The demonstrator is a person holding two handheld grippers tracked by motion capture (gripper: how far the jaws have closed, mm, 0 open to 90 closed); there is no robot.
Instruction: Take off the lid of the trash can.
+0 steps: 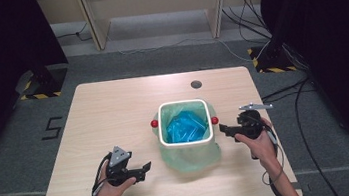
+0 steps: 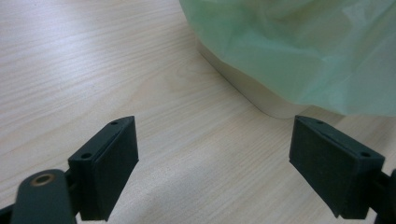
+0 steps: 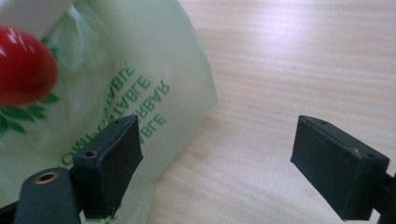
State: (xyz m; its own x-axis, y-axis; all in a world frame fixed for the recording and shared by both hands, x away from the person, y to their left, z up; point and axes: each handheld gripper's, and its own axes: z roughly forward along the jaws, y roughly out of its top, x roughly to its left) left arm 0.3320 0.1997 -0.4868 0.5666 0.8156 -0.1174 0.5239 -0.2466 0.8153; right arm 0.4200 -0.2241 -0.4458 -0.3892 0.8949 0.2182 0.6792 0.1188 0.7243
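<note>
I see a big wooden table (image 1: 114, 115) with a small white bin (image 1: 185, 123) standing a little right of its middle, and I think it sits there so both my grippers can reach it, one from each side. A thin green bag (image 1: 190, 157) lines the bin and hangs over its near side, spreading onto the table, so the loose part is easy to catch. Inside the bin lies something bright blue and crinkly (image 1: 185, 128), maybe another bag; I cannot tell for sure. Two little red knobs stick out of the bin, one on the left (image 1: 154, 123) and one on the right (image 1: 214, 120). My left gripper (image 1: 146, 167) rests low on the near left, pointing at the bin's bottom corner, and its jaws stand wide apart with nothing between them. In the left gripper view the bag's hanging edge (image 2: 299, 51) is close ahead, above the bin's pale wall (image 2: 252, 88). My right gripper (image 1: 222, 129) waits just beside the right knob, jaws also spread wide and empty. In the right gripper view the printed bag (image 3: 140, 88) is just beside one jaw, and the red knob (image 3: 23, 65) is up at the left. I guess I am about to take hold of the bag from both sides.
</note>
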